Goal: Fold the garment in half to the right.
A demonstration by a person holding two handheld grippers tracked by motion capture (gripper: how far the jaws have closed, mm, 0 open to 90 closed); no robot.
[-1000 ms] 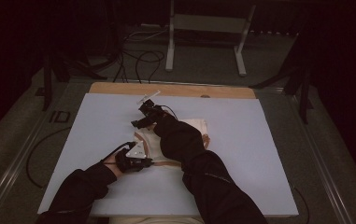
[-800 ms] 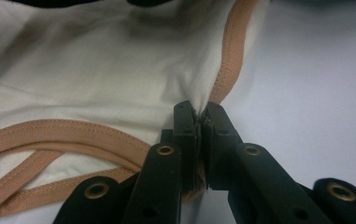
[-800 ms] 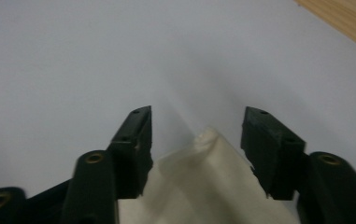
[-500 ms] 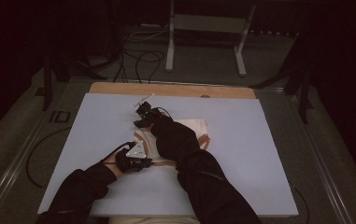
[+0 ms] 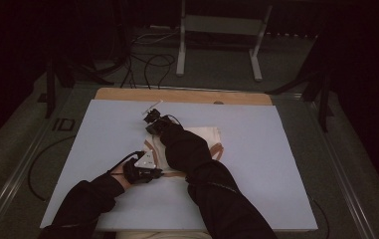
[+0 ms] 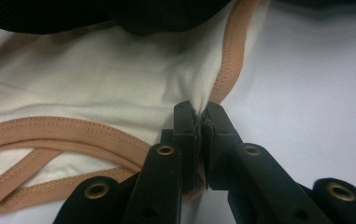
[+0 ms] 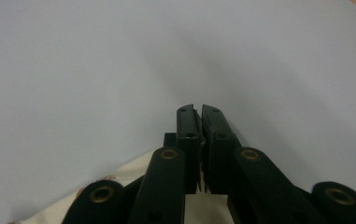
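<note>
Left gripper view has the cream cloth garment with tan binding (image 6: 110, 88) lying on the pale blue table top (image 6: 316, 84), its bound edge pinched in the closed left gripper (image 6: 202, 116). The right gripper (image 7: 198, 112), its jaws just closing, has pressed together at the far corner; whether cloth sits between cannot be told. Judged best: confirm that hold, then fold slowly while the left anchors.

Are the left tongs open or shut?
Shut. In the left gripper view, the left tongs pinch the white cloth at its tan-trimmed edge, with no gap between the jaws.
</note>
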